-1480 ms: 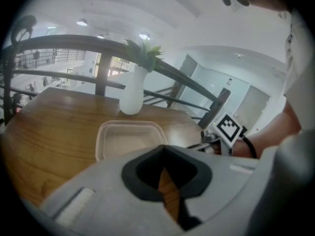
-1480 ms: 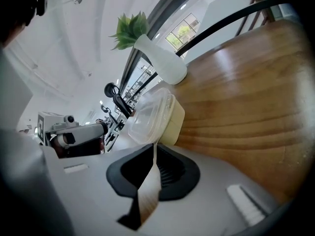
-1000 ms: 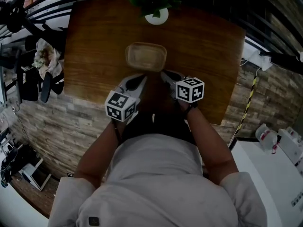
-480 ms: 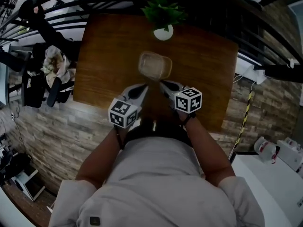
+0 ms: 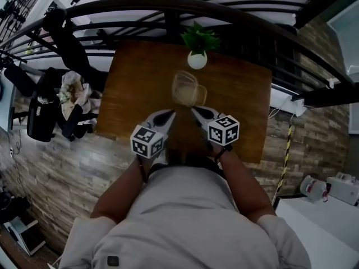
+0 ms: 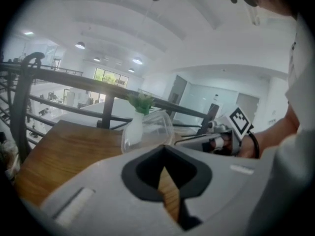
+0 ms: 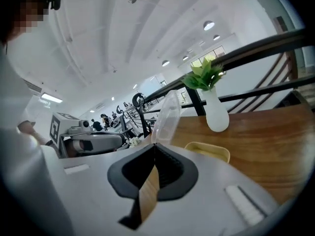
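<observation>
The right gripper [image 7: 154, 145] pinches the lower edge of a clear plastic lid [image 7: 167, 117], which stands upright at frame centre above the wooden table [image 7: 268, 136]. The beige container [image 7: 209, 150] sits just right of it, near the white vase [image 7: 216, 114]. The left gripper [image 6: 165, 147] hovers nearby with its jaws together and nothing between them.

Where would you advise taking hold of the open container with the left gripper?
Probably take the container by its near rim, from above, one jaw inside: it lies open and low on the table, its lid held on edge in the right gripper. The left gripper, now shut, would need opening first.
</observation>
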`<state>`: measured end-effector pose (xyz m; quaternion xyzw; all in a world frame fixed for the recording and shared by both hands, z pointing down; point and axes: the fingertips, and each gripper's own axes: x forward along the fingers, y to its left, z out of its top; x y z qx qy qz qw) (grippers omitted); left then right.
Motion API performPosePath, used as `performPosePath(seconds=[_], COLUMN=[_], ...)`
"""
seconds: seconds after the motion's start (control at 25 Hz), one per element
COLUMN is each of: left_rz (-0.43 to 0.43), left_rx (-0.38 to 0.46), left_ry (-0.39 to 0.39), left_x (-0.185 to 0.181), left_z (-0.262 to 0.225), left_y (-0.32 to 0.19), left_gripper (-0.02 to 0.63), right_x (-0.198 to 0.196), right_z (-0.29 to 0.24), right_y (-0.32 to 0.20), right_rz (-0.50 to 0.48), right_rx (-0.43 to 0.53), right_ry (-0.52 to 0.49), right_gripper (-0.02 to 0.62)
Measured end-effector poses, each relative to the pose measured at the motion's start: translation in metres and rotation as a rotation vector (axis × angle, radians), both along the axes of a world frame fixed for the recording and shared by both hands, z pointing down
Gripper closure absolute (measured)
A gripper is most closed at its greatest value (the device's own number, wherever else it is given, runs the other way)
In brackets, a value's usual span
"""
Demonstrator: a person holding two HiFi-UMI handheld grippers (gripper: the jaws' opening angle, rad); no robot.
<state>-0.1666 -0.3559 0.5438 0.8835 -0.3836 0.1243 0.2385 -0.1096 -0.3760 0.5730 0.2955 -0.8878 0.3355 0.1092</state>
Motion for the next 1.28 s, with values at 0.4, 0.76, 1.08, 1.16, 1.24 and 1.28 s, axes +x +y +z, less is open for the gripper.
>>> performPosePath(seconds=[0.4,0.76,1.08,1.16,1.24,1.28], left_rz=[0.056,0.12,0.153,0.161,0.163,0.161], left_rx=[0.095,0.161,0.204,0.213,0.214,0.211], left_ry=[0.015,0.013,0.045,0.045,0.037,0.035], left_x=[-0.019,-0.03,-0.015,-0.009,0.0,0.005], left_z=[-0.045,-0.072,-0.101,-0.105,-0.105,-0.104], left_y=[0.02,0.031,0.052,0.062,0.07,0.073], left_gripper=[0.603,0.603,0.603,0.603,0.603,0.603], right_x=[-0.022,-0.036,-0.022,-0.015,-0.003,0.005], right_z=[-0.061,-0.091,-0.117,-0.122,-0.121,-0.12], right_y=[0.029,0.049,0.08,0.087,0.095,0.098], right_rz=[0.027,0.056,0.059,0.056,0.054,0.054], right_rx=[0.137,0.203,0.243,0.253,0.252,0.249], right_ry=[0.033,0.064,0.08,0.081,0.084,0.084], right_gripper=[0.589,0.589,0.591,0.591,0.591,0.591])
